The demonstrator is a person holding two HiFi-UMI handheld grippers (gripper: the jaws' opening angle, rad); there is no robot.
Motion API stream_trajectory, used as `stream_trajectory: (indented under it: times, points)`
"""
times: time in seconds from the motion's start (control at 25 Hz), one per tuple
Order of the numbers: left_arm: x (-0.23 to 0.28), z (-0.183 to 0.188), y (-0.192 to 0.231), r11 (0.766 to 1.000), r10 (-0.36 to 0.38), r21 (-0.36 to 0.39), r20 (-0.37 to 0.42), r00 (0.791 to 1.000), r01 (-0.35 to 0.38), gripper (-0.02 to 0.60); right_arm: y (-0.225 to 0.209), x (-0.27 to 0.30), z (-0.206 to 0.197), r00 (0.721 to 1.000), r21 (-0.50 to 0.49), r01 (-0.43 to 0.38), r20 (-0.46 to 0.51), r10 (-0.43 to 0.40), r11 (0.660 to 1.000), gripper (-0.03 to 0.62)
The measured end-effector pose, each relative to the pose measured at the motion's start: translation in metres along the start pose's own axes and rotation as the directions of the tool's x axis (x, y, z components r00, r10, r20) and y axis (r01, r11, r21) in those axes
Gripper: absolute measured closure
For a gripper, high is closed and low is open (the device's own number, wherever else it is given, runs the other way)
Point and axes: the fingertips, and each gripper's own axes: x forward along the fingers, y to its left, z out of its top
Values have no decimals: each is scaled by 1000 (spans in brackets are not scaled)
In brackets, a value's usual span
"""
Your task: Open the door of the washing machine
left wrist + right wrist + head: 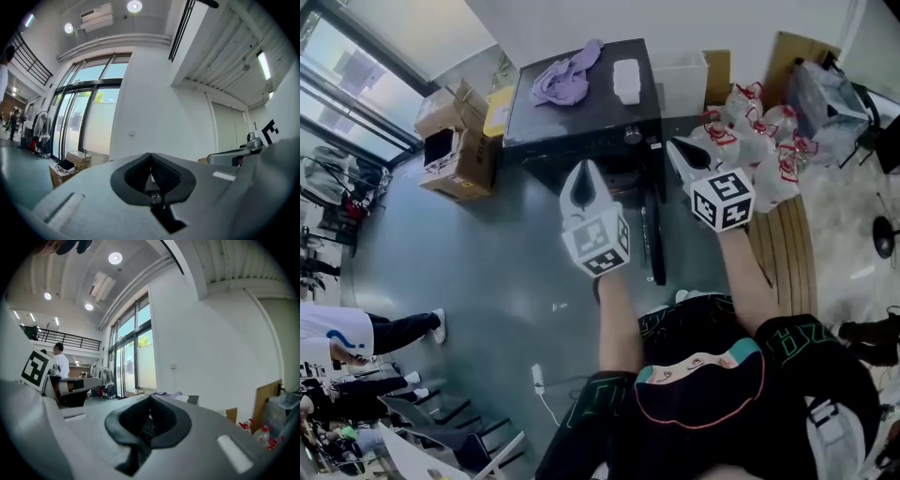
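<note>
We hold both sets of jaws clenched on nothing, left gripper [583, 174] and right gripper [679, 152] just before the washing machine [581, 122], far centre. Its door [656, 234] looks ajar, we think; unheld, it could swing shut.

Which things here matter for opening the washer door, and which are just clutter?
For the job:
- washing machine
- its door, which seems already swung open
- left gripper and right gripper, both shut and empty

Lying about:
- purple cloth and white item on the machine's top
- cardboard boxes
- plastic bags
</note>
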Motion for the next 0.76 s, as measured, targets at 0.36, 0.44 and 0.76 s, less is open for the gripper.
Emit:
stream_trajectory:
  times: [0.36, 0.44, 0.76]
  points:
    - [16, 11, -3, 1000, 7, 10, 19, 1000, -7, 571, -32, 1, 19, 997, -16, 64, 32, -63, 998, 591]
    - [17, 13, -2, 1000, 16, 17, 25, 1000, -16, 571, -35, 3, 22, 997, -19, 68, 43, -67, 997, 591]
    - [14, 23, 8, 997, 73, 21, 40, 996, -74, 571, -50, -1, 38, 994, -14, 73, 78, -72, 997, 591]
